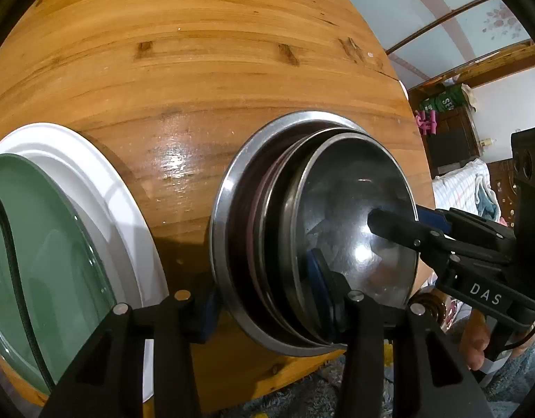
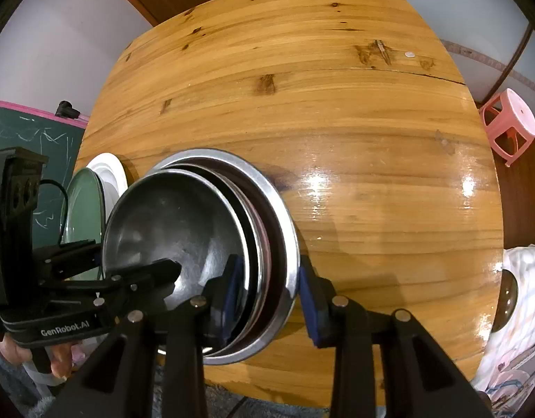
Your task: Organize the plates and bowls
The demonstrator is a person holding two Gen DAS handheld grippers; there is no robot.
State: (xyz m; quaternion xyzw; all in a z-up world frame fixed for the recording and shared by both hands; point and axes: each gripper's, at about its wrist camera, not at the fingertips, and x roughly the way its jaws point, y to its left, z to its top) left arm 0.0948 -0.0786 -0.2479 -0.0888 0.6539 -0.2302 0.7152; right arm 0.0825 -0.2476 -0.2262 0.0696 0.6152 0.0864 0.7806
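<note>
Shiny steel bowls [image 1: 337, 244], nested, rims clamped between both sets of jaws; green plate [image 1: 40, 261] left of them. "DAS" on right gripper [image 1: 399, 223], "GenRobot.AI" on left gripper [image 2: 155, 271].

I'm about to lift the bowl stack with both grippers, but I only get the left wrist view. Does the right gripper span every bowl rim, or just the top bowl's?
Observer: In the right wrist view the right gripper spans them all: one pad is inside the top bowl, the other outside the rim of the widest bowl.
Operator: Good. Is anything off the table on that side?
Observer: Yes, a pink stool stands on the floor beyond the far right corner of the table.
</note>
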